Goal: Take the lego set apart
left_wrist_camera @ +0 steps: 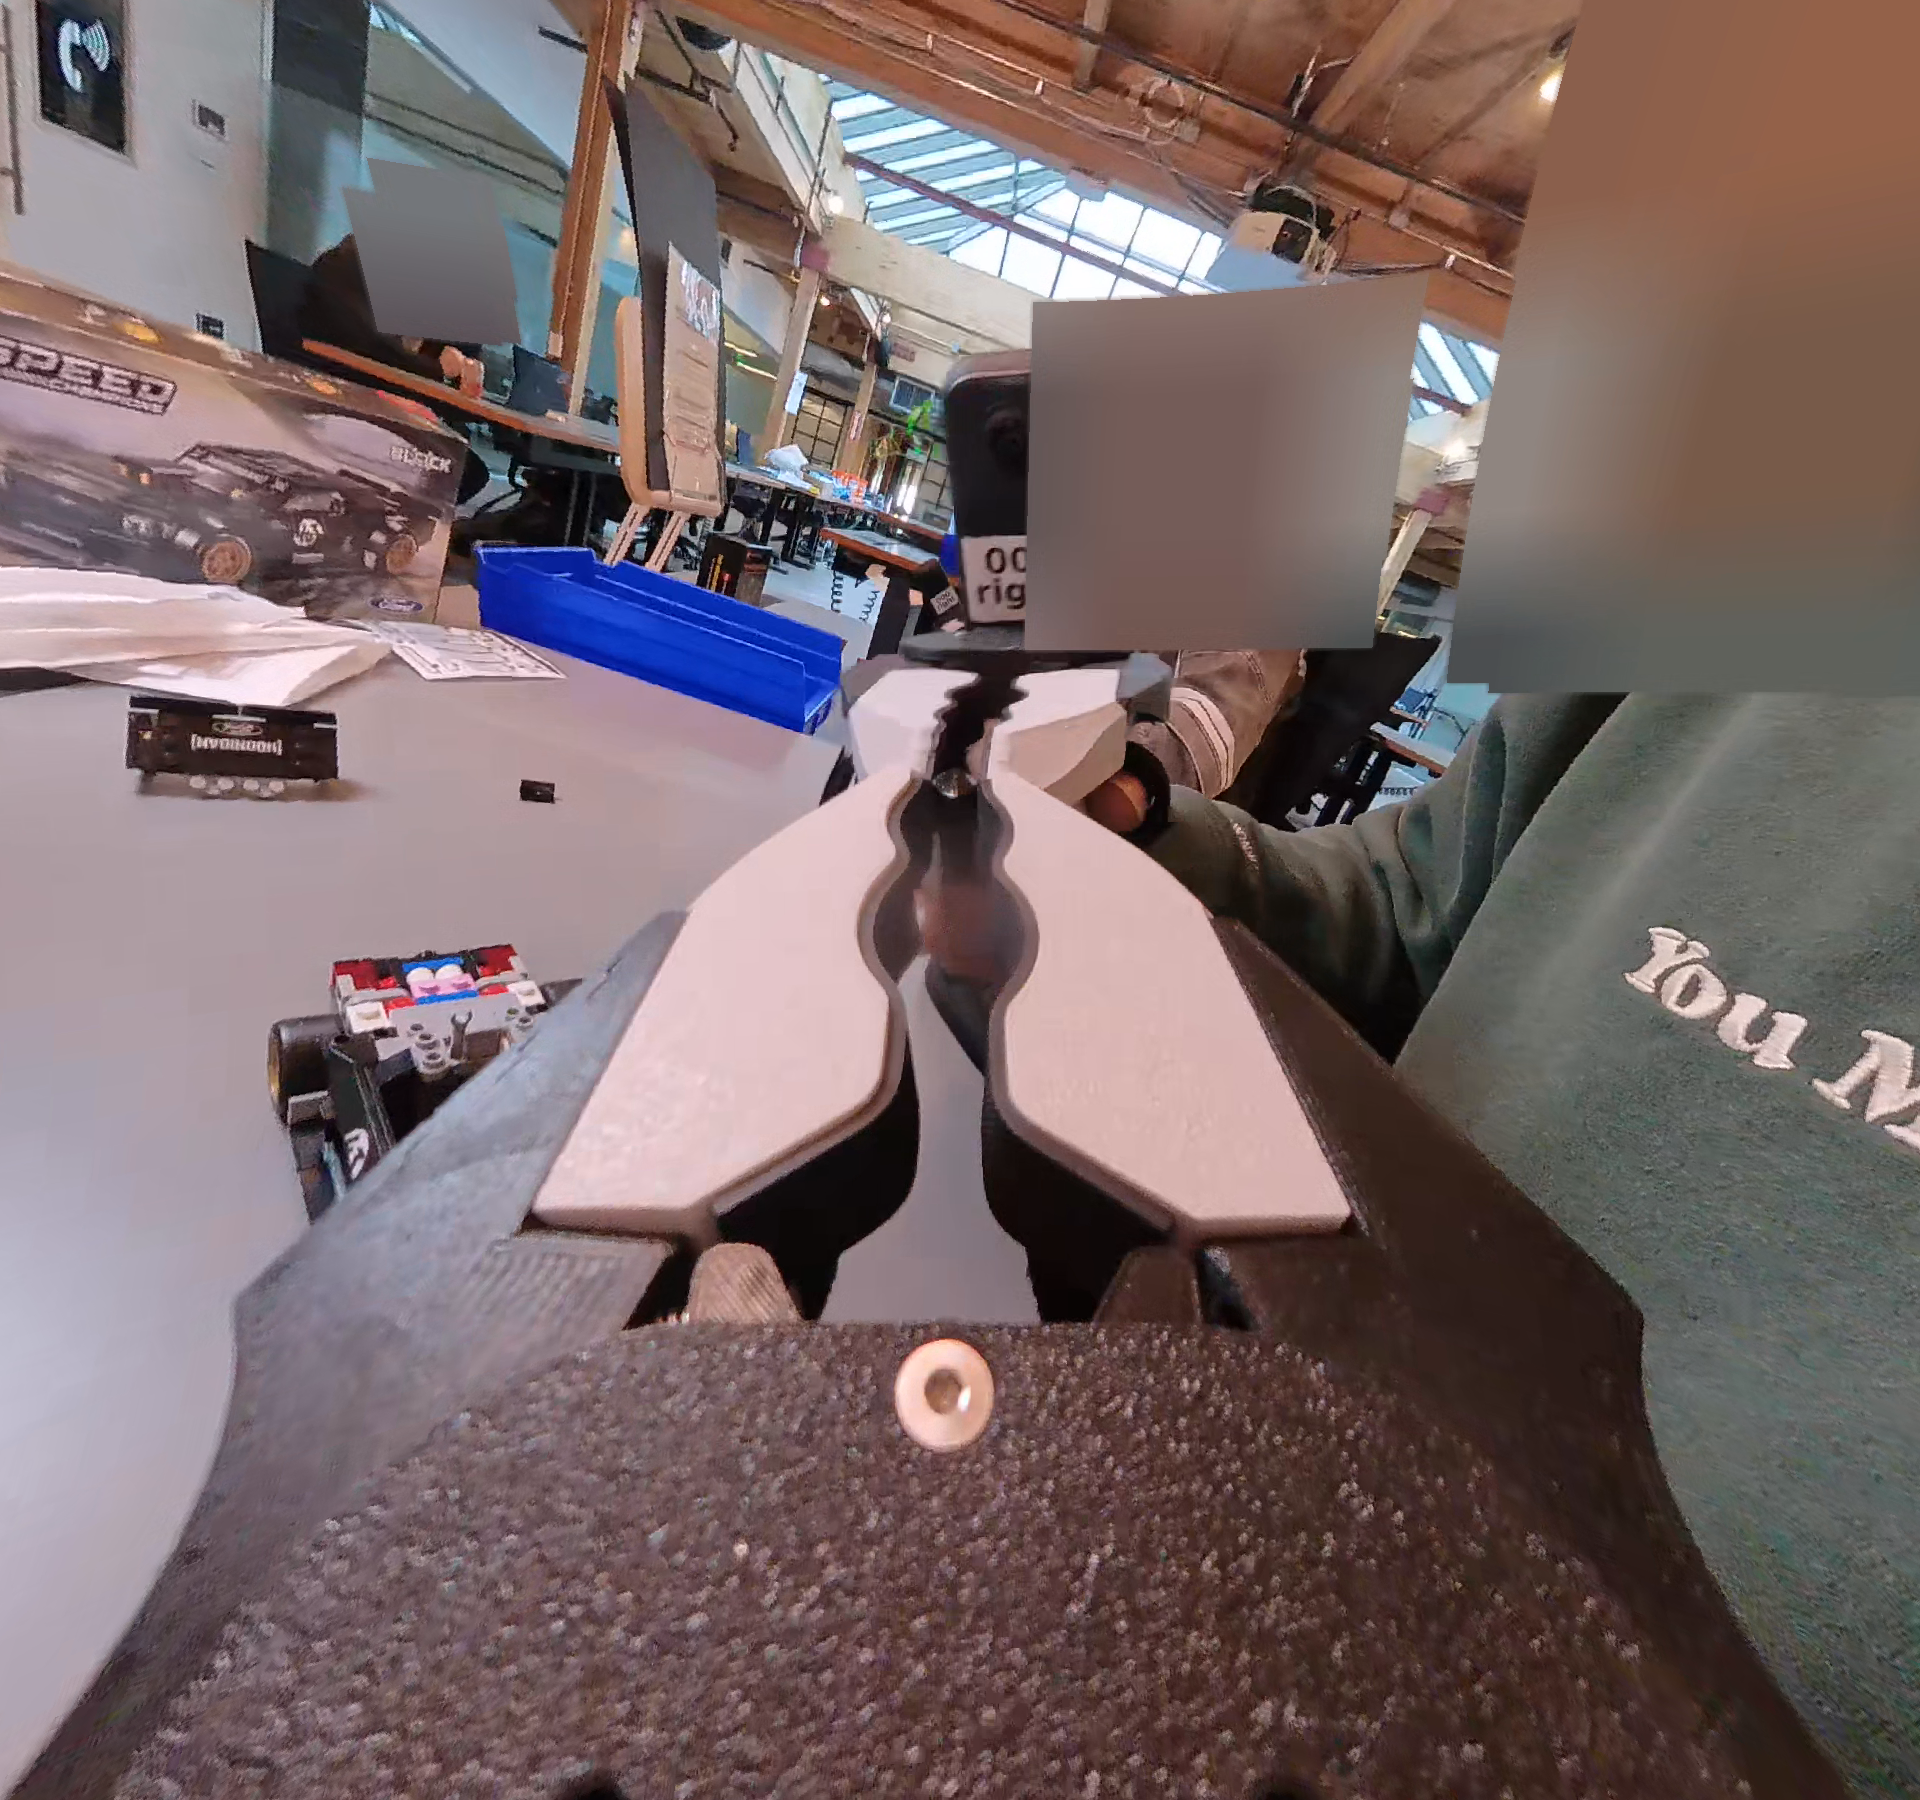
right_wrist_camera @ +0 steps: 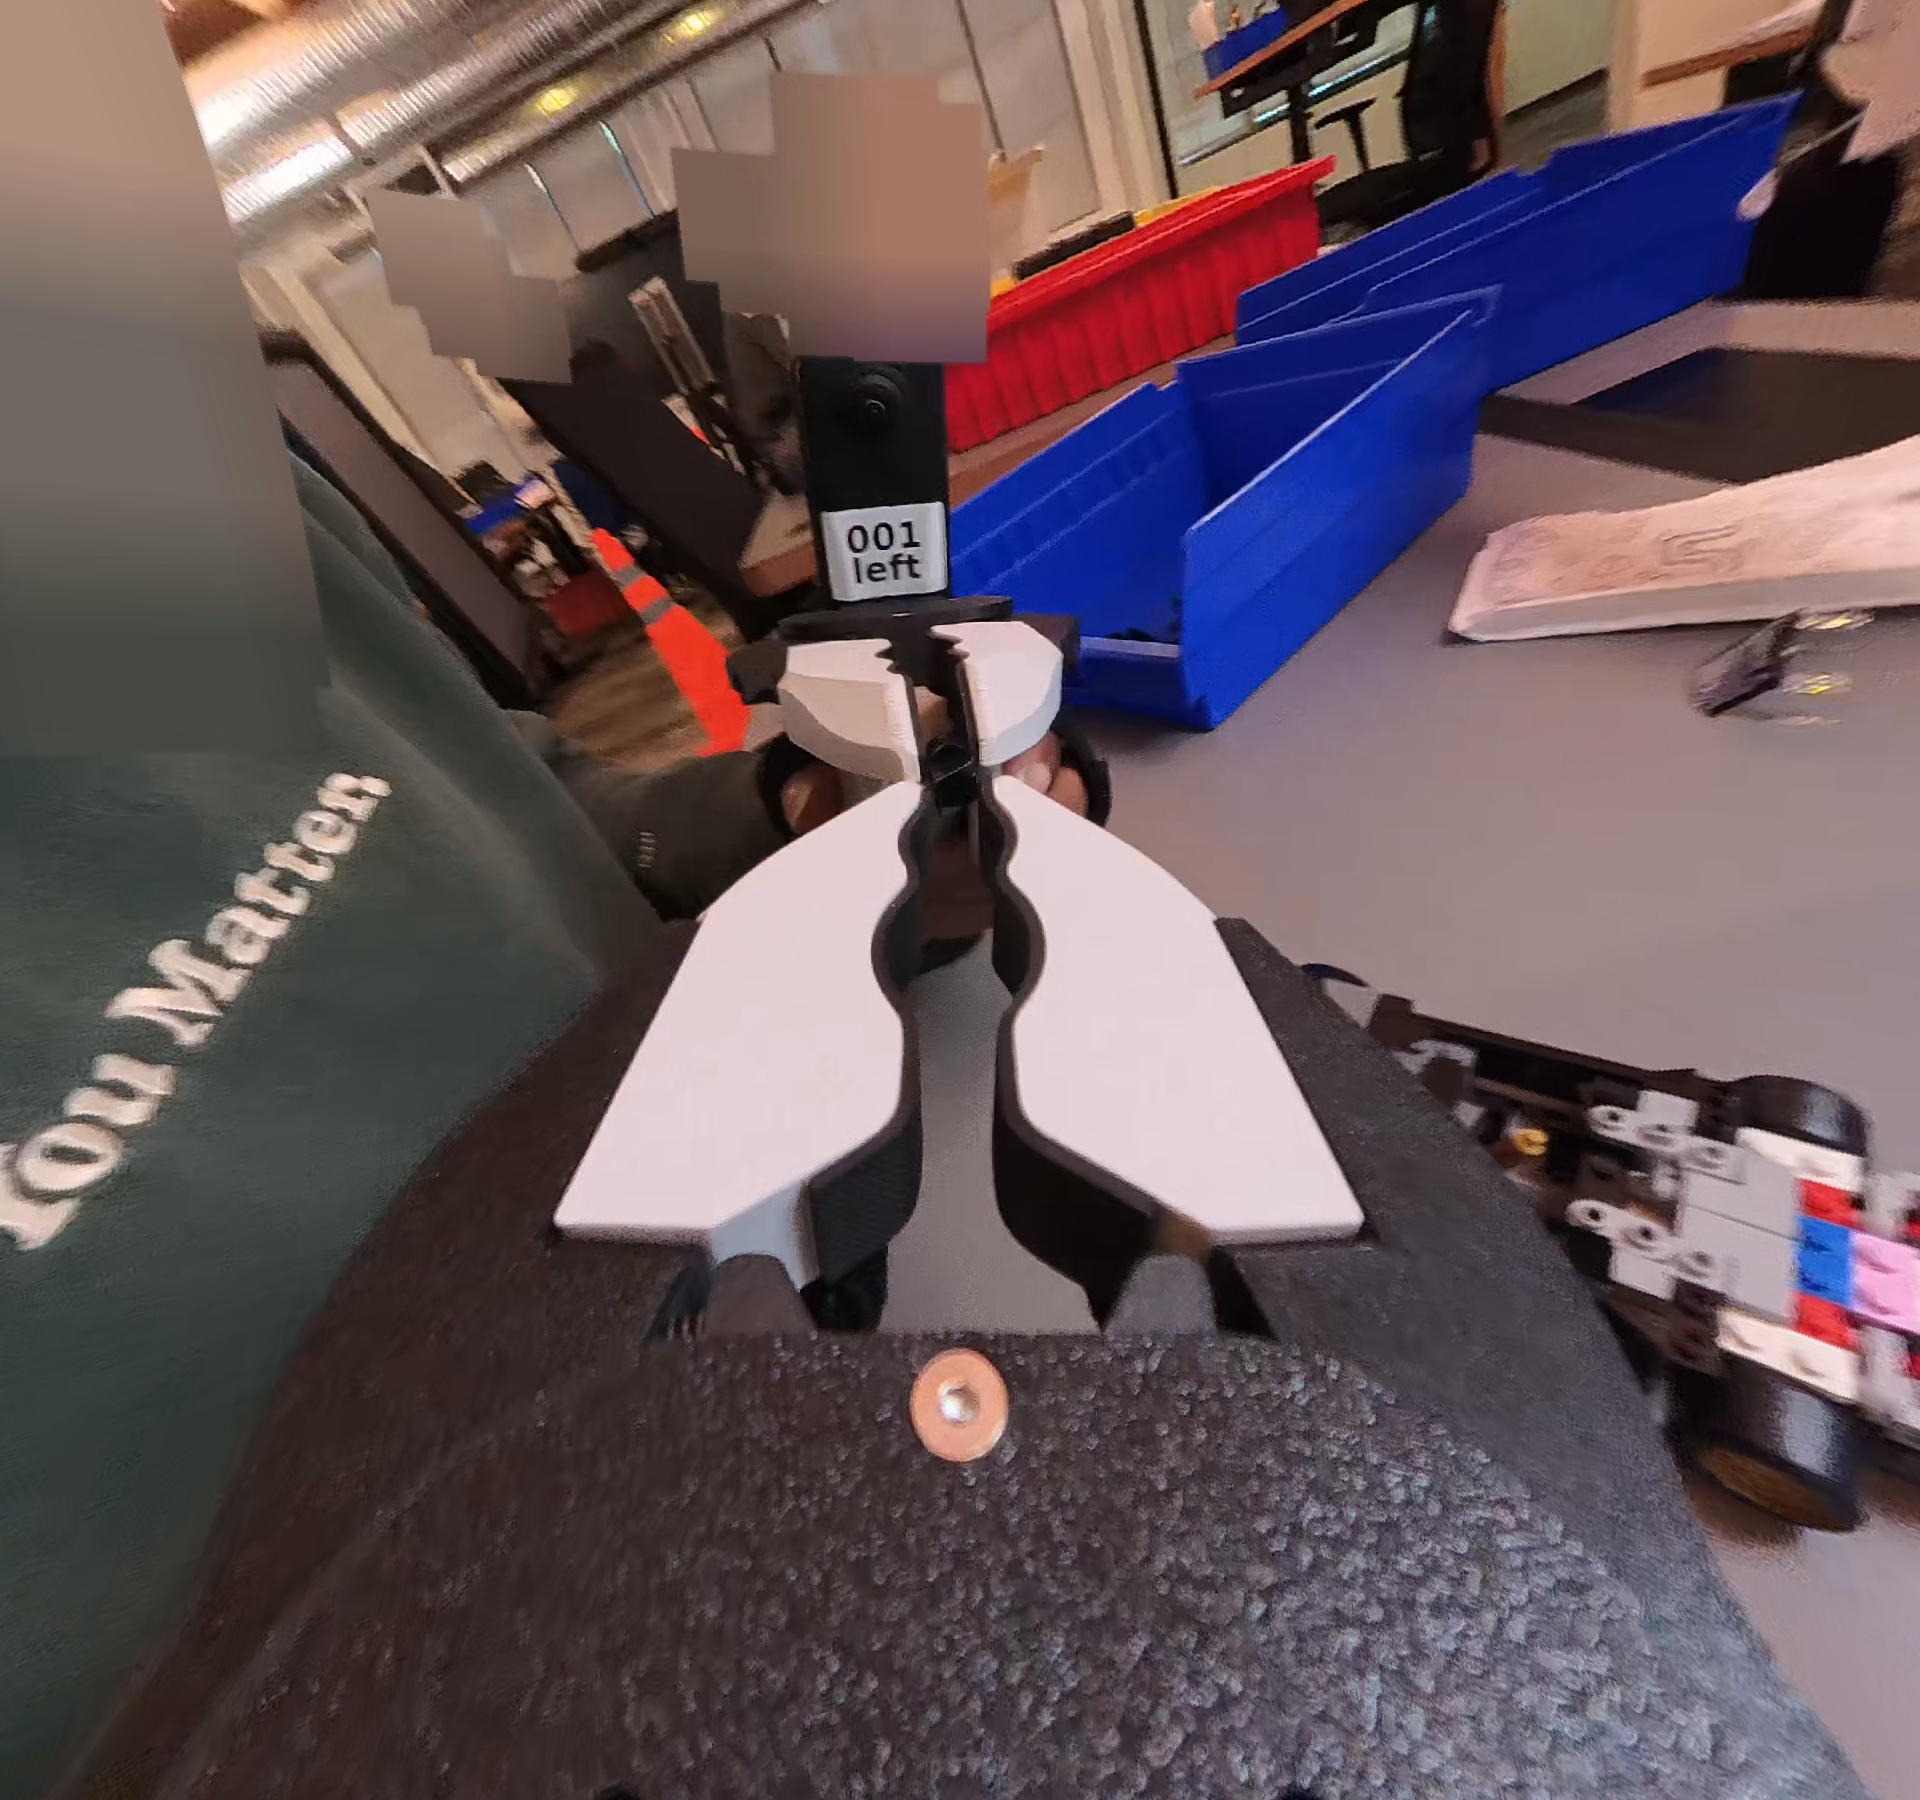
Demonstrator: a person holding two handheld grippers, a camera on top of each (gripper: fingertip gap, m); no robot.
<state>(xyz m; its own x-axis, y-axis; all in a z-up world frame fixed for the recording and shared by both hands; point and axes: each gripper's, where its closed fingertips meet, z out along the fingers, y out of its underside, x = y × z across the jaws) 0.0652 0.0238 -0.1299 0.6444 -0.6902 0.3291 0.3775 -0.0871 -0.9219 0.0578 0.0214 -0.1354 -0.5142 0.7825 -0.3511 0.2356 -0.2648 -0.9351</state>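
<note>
Small black piece: a tiny dark lego part (left_wrist_camera: 948,782) sits pinched where the two grippers meet tip to tip, raised above the table near the person's chest; its exact shape is too small to tell.
Left gripper: left gripper (left_wrist_camera: 943,800) has its white fingers drawn nearly together, tips apparently clamped on that small piece.
Right gripper: right gripper (right_wrist_camera: 956,794) is likewise closed down at the tips on the same part, facing the left one head-on.
Lego car: the partly stripped lego car chassis (right_wrist_camera: 1714,1251), with black wheels and grey, red, blue and pink bricks exposed, rests on the grey table (left_wrist_camera: 468,867) just beside the grippers, untouched.
Detached section: a black bodywork panel (left_wrist_camera: 231,742) lies well apart on the table, with a lone black brick (left_wrist_camera: 536,791) near it.
Surroundings: blue bin (left_wrist_camera: 665,628), the set's box (left_wrist_camera: 218,483), white paper sheets (left_wrist_camera: 187,638).
Doing it well: likely two joined bits are being separated; I would hold one side steady, twist or rock the other gently, and keep both grips firm so neither half flies off.
</note>
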